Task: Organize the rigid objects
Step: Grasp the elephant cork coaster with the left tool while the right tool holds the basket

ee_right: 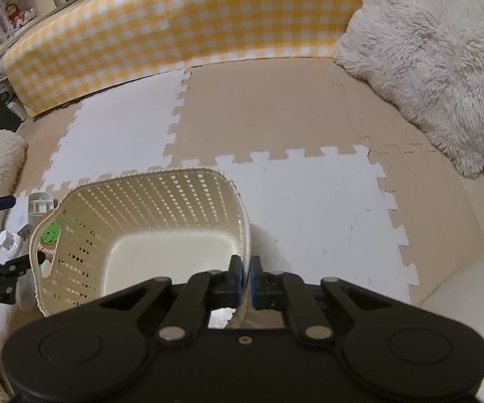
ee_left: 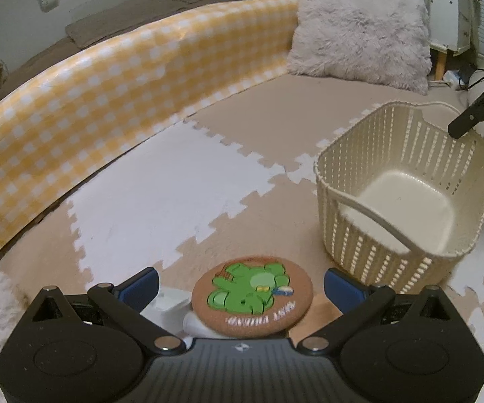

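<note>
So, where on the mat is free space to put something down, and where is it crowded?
Free: the white tile right of the basket, and the tan tile between the checked bumper and the fluffy pillow. The basket floor is also bare. Crowded: left of the basket, where the coaster and white items lie by the left gripper.

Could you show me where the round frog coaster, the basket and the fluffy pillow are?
frog coaster [ee_left: 252, 290], left wrist view, on its green picture.
basket [ee_right: 161, 201], right wrist view, on its far wall.
fluffy pillow [ee_left: 359, 30], left wrist view, on its middle.
</note>
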`<state>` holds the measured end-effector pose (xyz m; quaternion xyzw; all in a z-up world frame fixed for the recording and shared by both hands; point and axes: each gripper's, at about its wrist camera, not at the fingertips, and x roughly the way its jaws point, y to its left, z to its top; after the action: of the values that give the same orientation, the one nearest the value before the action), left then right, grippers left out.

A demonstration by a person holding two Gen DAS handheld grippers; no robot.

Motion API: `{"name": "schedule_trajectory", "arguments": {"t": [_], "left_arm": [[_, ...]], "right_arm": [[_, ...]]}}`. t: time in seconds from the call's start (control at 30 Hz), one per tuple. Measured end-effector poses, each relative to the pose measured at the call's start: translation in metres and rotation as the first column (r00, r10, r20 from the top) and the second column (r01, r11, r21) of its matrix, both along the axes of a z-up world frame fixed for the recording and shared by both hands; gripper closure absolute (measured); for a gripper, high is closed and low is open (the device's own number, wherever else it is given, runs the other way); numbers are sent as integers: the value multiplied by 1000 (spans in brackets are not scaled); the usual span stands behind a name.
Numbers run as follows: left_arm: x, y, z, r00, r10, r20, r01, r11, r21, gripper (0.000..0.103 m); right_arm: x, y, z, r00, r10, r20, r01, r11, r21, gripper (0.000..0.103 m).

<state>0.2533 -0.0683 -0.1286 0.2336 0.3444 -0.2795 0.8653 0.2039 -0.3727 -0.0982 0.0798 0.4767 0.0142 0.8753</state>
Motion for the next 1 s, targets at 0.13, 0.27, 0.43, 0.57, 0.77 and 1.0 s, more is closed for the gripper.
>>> {"name": "schedule_trajectory", "arguments": {"t": [0.13,0.27,0.43,0.57,0.77,1.0], "left_arm": [[9,-6,-8,999,-26,-39,26,1000,1,0],[18,-10,-18,994,-33,-103,34,999,3,0],[32,-11,-32,986,39,-163,-36,999,25,0],[42,-7,-38,975,75,-210,-77,997,-3,0],[41,-17,-42,977,76,-200,-70,997,37,0],[41,-20,-38,972,102,-213,-89,994,70,3]], "right_arm": [[1,-2,-2,1000,-3,-4,3,1000,14,98],[2,-1,-3,1000,-3,-6,3,1000,16,97],[2,-2,-3,1000,-2,-6,2,1000,17,97],[2,-1,-3,1000,-1,-7,1,1000,12,97],[3,0,-2,1000,-4,-9,4,1000,11,97],[3,0,-3,1000,-4,-10,5,1000,7,97]]}}
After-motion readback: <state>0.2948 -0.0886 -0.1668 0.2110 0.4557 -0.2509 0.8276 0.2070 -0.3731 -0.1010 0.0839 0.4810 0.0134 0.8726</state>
